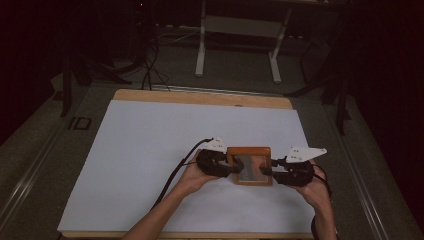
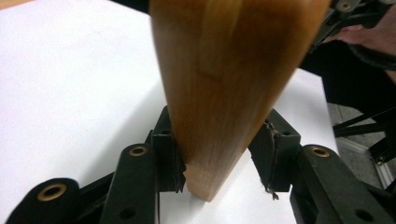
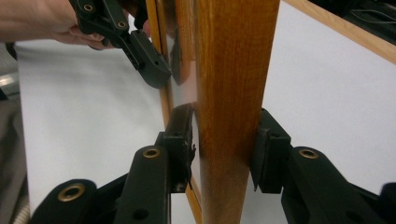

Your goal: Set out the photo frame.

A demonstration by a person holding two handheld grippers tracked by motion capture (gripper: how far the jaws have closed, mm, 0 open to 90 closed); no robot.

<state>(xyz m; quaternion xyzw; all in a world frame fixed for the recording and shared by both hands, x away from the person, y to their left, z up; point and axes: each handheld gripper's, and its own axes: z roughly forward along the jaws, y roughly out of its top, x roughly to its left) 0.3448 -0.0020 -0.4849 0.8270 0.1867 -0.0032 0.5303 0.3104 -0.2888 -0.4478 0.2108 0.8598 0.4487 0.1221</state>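
Right gripper view: wooden frame shows glass (high view blurs it).

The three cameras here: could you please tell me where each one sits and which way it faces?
High view: above the person's side, looking forward and down on the white table sheet; both forearms, left gripper, right gripper.
Left gripper view: along its own black jaws at the square wooden frame.
Right gripper view: along its jaws at the frame's opposite edge, left gripper beyond.
Shared: the frame.
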